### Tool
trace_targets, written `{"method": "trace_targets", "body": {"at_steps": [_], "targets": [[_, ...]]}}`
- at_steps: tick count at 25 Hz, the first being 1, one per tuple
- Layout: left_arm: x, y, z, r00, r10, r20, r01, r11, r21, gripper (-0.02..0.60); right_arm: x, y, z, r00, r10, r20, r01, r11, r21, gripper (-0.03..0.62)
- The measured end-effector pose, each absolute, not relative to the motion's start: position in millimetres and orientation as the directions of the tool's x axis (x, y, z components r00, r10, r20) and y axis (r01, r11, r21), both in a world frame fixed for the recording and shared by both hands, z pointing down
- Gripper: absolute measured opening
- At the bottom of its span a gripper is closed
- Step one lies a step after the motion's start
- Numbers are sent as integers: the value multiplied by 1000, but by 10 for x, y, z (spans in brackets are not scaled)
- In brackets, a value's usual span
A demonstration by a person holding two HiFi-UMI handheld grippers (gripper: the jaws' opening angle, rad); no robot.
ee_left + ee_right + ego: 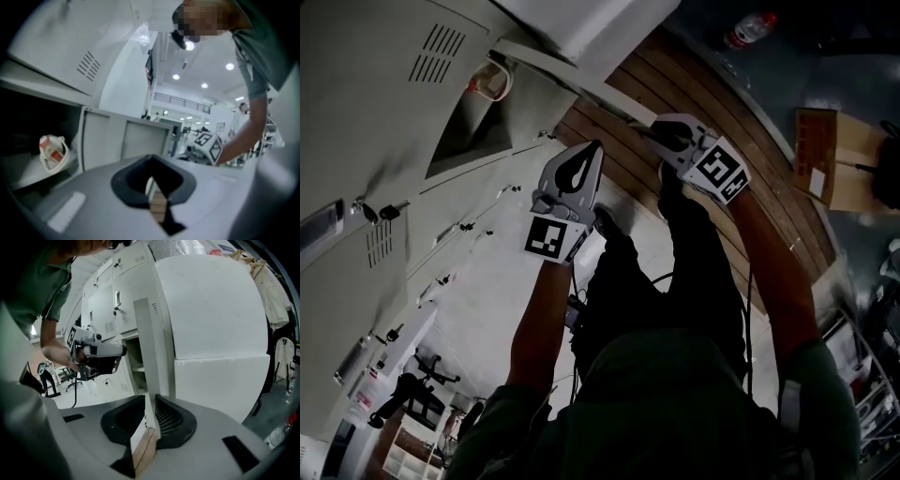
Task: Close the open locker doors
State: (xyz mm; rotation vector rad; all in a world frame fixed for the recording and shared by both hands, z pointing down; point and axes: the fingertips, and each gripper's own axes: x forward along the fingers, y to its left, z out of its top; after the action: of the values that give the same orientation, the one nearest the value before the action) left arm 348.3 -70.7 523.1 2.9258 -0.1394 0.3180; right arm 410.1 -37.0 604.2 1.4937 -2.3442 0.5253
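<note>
— Jaws first: how do they stand?
— The right gripper [149,426] has its jaws drawn in on the free edge of the locker door [149,348], which runs down into the slit between them. I read that as a hold. The left gripper [154,197] is closed to a thin slit with nothing in it, and hangs just left of the right one.
— Which step is this?
— Closing one door, I'd say, and hardly begun: it stands well out from the locker bank [105,310]. Next it wants swinging left until it seats flush (let go too soon and it may rest ajar).
— Anything else open?
— A dark open compartment [28,136] on the left holds a bag [52,151]. Whether it is this door's own, I cannot tell.
— And the room?
— There is wooden floor [741,122] underfoot, with paler floor beyond. White foam blocks [211,319] stand right of the door. A cardboard box [825,155] and a bottle [750,28] lie far right, and an office chair [427,370] stands down the locker row.
</note>
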Motion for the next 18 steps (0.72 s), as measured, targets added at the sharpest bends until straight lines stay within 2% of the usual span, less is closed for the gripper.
{"method": "trace_targets", "body": {"at_steps": [4,14,18], "targets": [[3238,-791,5155,973,-112,203,-152,-970,191,0,3800,-340,6046,-444,-764,468,-890,434,-136,38],[2252,-1081,5153,950,-226,216,-266,-947,182,0,2535,-528,6069,-590,-637,496,-782,604,-154,31],[1915,-1239,5103,931,-300,209,-340,-921,192,0,2227,-831,6034,-617,-617,488,-752,645,-136,31]]}}
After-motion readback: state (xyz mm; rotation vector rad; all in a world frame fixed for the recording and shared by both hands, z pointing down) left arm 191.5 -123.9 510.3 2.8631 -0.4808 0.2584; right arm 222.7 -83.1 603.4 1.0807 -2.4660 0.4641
